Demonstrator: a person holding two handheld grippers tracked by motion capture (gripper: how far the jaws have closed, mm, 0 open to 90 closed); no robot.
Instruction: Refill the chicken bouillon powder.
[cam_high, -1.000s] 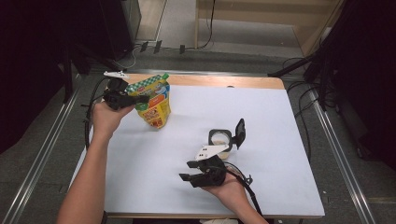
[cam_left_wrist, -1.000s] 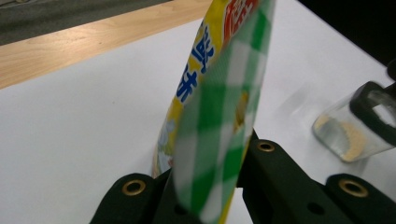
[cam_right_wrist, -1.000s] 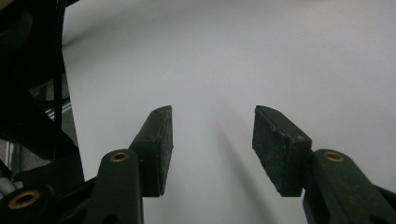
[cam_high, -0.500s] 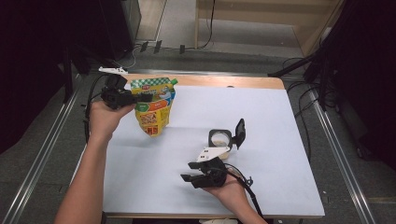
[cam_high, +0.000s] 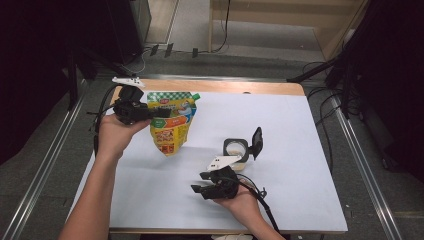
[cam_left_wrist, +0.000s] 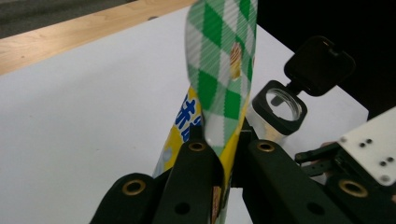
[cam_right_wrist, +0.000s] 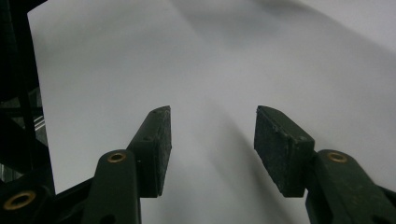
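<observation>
A yellow and green spouted pouch (cam_high: 172, 125) hangs over the back left of the white table (cam_high: 300, 130), its lower end close to the surface. My left gripper (cam_high: 160, 114) is shut on its top left edge. The left gripper view has the jaws (cam_left_wrist: 219, 140) pinching the green checkered strip of the pouch (cam_left_wrist: 224, 60). A clear container (cam_high: 236, 150) (cam_left_wrist: 278, 105) with its black flip lid (cam_high: 256, 142) open stands at centre right. My right gripper (cam_high: 197, 184) (cam_right_wrist: 210, 135) hovers left of it, open and empty over bare table; its jaws have just opened slightly.
A wooden strip (cam_high: 240, 86) runs along the table's far edge. Metal rails (cam_high: 357, 165) flank both sides. Cables lie on the floor (cam_high: 200, 45) beyond. Open white surface stretches to the right and front left.
My left gripper has lifted the pouch, which now hangs flatter to the camera, its top edge level. The right hand has stayed in place.
</observation>
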